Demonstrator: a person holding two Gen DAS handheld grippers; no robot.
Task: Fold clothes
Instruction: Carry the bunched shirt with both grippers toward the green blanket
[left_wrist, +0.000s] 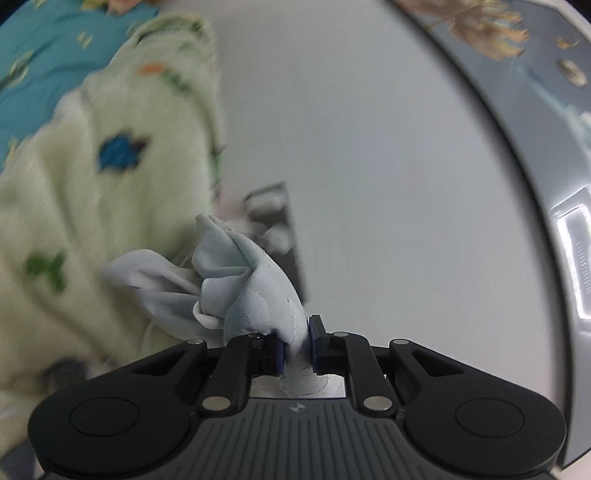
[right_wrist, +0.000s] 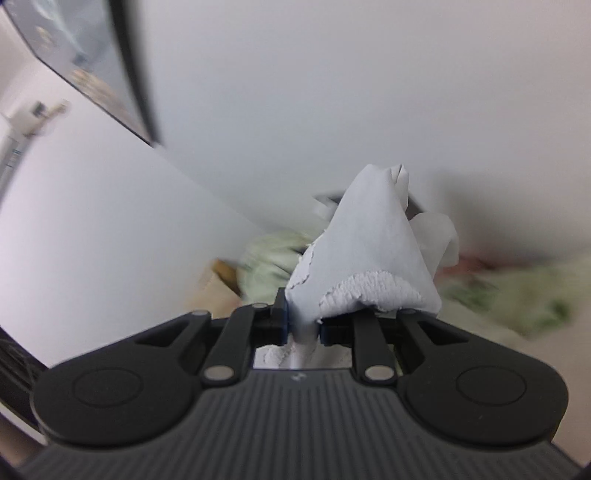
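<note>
both grippers' jaws clamp pale blue cloth (left_wrist: 255, 291) (right_wrist: 365, 258); no container visible.

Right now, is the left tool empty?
No, the left tool is pinched shut on a bunch of pale blue-grey cloth that sticks up between its two sides.

Both tools look identical: the left gripper (left_wrist: 296, 341) and right gripper (right_wrist: 303, 325) are matte black plastic, with a ribbed grey panel along the bottom of the frame, round silver pins at the linkage joints (four or so each) and blue pads (left_wrist: 280, 354) on the fingertips.
</note>
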